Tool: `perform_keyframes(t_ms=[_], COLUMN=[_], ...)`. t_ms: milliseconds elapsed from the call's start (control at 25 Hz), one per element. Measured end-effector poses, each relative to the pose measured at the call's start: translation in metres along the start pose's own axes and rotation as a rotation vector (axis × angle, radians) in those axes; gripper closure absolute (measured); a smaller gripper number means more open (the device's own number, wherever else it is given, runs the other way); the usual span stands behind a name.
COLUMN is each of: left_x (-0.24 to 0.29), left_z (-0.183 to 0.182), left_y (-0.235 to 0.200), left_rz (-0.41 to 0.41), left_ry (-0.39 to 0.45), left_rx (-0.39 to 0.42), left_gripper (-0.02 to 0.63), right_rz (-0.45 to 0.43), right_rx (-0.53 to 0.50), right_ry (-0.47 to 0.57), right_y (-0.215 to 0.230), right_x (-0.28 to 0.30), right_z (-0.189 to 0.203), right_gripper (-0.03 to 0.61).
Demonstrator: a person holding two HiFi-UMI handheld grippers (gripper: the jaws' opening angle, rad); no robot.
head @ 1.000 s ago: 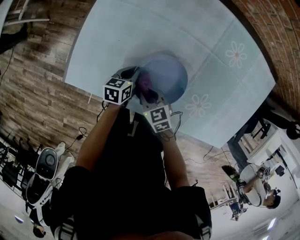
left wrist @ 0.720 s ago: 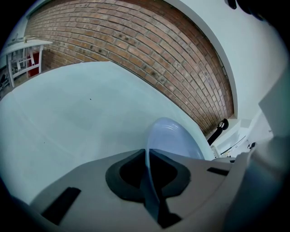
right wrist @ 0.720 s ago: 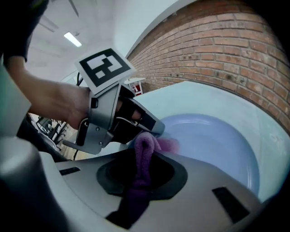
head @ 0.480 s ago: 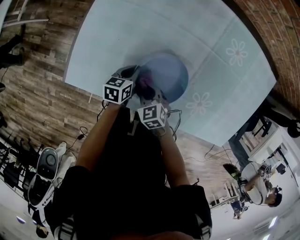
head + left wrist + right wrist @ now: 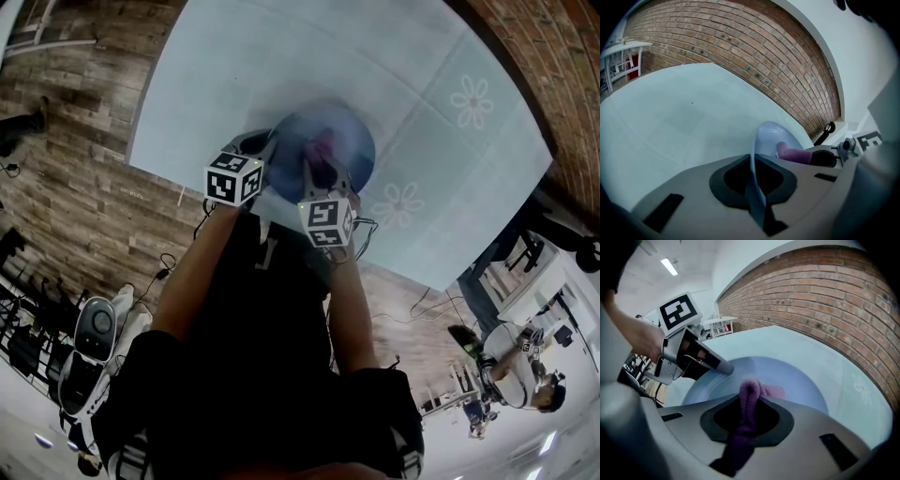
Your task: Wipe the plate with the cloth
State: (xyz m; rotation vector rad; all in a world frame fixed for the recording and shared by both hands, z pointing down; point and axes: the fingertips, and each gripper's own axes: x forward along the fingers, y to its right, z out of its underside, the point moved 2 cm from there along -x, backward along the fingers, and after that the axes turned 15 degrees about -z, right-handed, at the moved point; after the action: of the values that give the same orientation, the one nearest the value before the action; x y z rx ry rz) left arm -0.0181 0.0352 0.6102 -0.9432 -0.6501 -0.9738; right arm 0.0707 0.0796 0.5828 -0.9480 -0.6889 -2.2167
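A pale blue plate (image 5: 349, 141) lies on the light blue table (image 5: 244, 66). My left gripper (image 5: 271, 153) is shut on the plate's left rim; in the left gripper view the rim (image 5: 752, 161) runs edge-on between the jaws of the left gripper (image 5: 753, 165). My right gripper (image 5: 321, 171) is shut on a purple cloth (image 5: 320, 150) and presses it onto the inside of the plate (image 5: 801, 380). In the right gripper view the cloth (image 5: 749, 397) bulges out ahead of the right gripper (image 5: 748, 405), with the left gripper (image 5: 723, 365) on the rim beyond it.
The tabletop carries printed daisies (image 5: 472, 106) at the right. A brick wall (image 5: 825, 291) runs along the table's far side. Wooden floor (image 5: 66, 178) lies to the left, with cables and gear (image 5: 92, 328). A person (image 5: 511, 361) stands at the lower right.
The right gripper has carried the cloth from the plate's left part to the right and further in, toward its middle, and has rolled a little. The left gripper and the plate stay put.
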Motion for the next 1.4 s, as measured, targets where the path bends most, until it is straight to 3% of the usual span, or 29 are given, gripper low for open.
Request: perform_keyframes(t_ms=[320, 680, 1120, 1400], left_x=[0.000, -0.004, -0.001, -0.001], left_z=[0.001, 0.000, 0.002, 0.003], left_y=[0.005, 0.006, 0.004, 0.004], left_rz=[-0.001, -0.008, -0.024, -0.029], left_ry=[-0.001, 0.006, 0.010, 0.007], left_rx=[-0.005, -0.013, -0.022, -0.026], left_gripper=[0.571, 0.571, 0.571, 0.571], right_rz=[0.115, 0.220, 0.092, -0.094], right_rx=[0.032, -0.021, 0.149, 0.242], right_ry=[-0.050, -0.175, 0.140, 0.238], right_y=[0.042, 0.062, 0.031, -0.023], right_x=[-0.027, -0.045, -0.068, -0.059], right_z=[0.019, 0.034, -0.015, -0.036], right_gripper=[0.503, 0.503, 0.503, 0.503])
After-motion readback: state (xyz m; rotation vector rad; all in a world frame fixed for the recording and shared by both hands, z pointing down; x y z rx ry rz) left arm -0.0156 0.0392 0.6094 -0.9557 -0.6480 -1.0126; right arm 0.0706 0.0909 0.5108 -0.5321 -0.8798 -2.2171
